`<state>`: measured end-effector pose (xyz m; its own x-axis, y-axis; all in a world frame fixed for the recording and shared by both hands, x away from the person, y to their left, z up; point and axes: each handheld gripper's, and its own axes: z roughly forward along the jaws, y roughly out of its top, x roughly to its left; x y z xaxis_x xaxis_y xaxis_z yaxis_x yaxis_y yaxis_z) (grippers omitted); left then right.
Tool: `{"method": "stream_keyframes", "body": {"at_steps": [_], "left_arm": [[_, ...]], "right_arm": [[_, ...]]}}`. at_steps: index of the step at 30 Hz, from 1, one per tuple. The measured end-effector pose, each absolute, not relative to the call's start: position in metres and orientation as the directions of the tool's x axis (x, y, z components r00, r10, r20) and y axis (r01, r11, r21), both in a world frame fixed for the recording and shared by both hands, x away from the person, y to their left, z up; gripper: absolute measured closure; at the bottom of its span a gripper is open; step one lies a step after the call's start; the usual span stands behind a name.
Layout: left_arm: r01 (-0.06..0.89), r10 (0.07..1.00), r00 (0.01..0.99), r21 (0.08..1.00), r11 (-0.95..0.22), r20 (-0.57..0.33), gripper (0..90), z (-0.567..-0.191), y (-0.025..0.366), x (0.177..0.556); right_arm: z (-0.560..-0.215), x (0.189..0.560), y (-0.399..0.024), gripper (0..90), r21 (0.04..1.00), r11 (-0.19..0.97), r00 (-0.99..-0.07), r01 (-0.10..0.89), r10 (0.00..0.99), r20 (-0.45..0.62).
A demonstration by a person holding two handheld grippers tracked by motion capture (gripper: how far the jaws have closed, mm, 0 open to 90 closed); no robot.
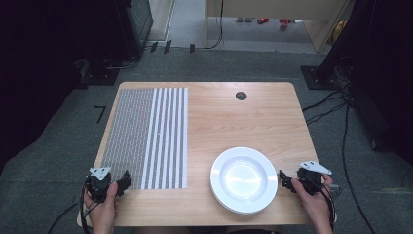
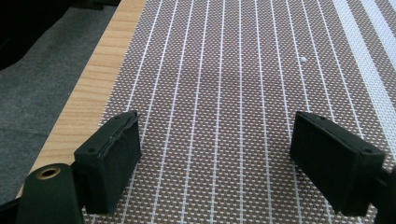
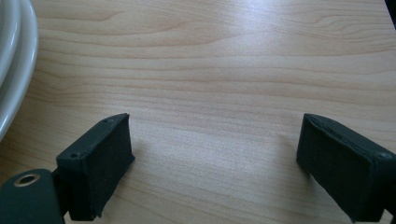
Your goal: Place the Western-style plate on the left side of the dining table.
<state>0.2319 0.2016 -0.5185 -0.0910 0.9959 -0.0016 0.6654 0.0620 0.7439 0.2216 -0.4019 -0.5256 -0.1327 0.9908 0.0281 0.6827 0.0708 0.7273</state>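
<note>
- I am looking down on a wooden table from above, with my two hand-held grippers at its near edge.
- A woven mat with brown and white stripes lies flat on the left half of the table, reaching from the far edge almost to the near one.
- White plates, what looks like a small stack of two or three, sit on the right half, near the front edge.
- My left gripper rests at the mat's near left corner. In the left gripper view its jaws stand wide apart over the weave, nothing between them.
- My right gripper sits just right of the plates, pointing at their rim. In the right gripper view its jaws are also wide apart over bare wood, and the plates' rim curves in at the left edge.
- Neither gripper holds or touches anything that I can see.
- I judge the plates to be glazed ceramic: stiff, fairly heavy, slick and breakable. The best hold is on the raised rim, one jaw above and one below, and the near right rim is closest to my right gripper.
- Lifting one plate off the stack may drag the next along, so I would go slowly.
- The mat looks light and floppy; I would pinch it at a corner or edge, and it would sag when lifted.
</note>
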Motion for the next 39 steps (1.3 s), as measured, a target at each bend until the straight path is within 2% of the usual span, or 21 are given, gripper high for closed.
{"method": "stream_keyframes", "body": {"at_steps": [9, 18, 20, 23, 25, 28, 31, 32, 33, 39], "left_arm": [[0.67, 0.997, -0.078, 0.741, 0.044, 0.011, 16.7, -0.517, 0.2, 0.23], [0.646, 0.999, -0.029, 0.764, -0.001, 0.026, 16.6, -0.508, 0.181, 0.227], [0.641, 1.0, -0.016, 0.768, -0.005, 0.02, 16.6, -0.507, 0.176, 0.225], [0.636, 1.0, 0.004, 0.771, -0.008, 0.007, 16.6, -0.505, 0.169, 0.223], [0.633, 1.0, 0.02, 0.774, -0.01, -0.003, 16.6, -0.502, 0.163, 0.222], [0.624, 0.999, 0.04, 0.781, -0.007, -0.023, 16.6, -0.499, 0.154, 0.22], [0.62, 0.996, 0.077, 0.784, -0.017, -0.039, 16.6, -0.497, 0.143, 0.217], [0.62, 0.996, 0.077, 0.784, -0.017, -0.039, 16.6, -0.497, 0.143, 0.217], [0.619, 0.992, 0.112, 0.785, -0.027, -0.054, 16.7, -0.495, 0.133, 0.215], [0.61, 0.983, 0.175, 0.79, -0.062, -0.057, 16.6, -0.493, 0.11, 0.212]], "right_arm": [[-0.526, 0.222, -0.402, 10.2, 0.727, 0.072, -0.133, 0.682, 0.991, 0.027], [-0.521, 0.222, -0.398, 9.9, 0.708, 0.024, -0.069, 0.706, 0.997, 0.035], [-0.517, 0.22, -0.398, 18.0, 0.725, -0.005, -0.044, 0.689, 0.998, 0.049], [-0.51, 0.216, -0.4, 24.6, 0.751, -0.057, -0.011, 0.658, 0.996, 0.085], [-0.504, 0.213, -0.402, 33.2, 0.767, -0.102, -0.014, 0.634, 0.99, 0.143], [-0.5, 0.211, -0.403, 34.2, 0.774, -0.126, -0.033, 0.62, 0.982, 0.186], [-0.498, 0.209, -0.401, 42.3, 0.781, -0.116, -0.088, 0.613, 0.973, 0.214], [-0.498, 0.209, -0.401, 42.3, 0.781, -0.116, -0.088, 0.613, 0.973, 0.214], [-0.497, 0.208, -0.398, 44.3, 0.781, -0.12, -0.126, 0.613, 0.961, 0.247], [-0.494, 0.205, -0.387, 46.8, 0.799, -0.123, -0.14, 0.588, 0.958, 0.251]]}}
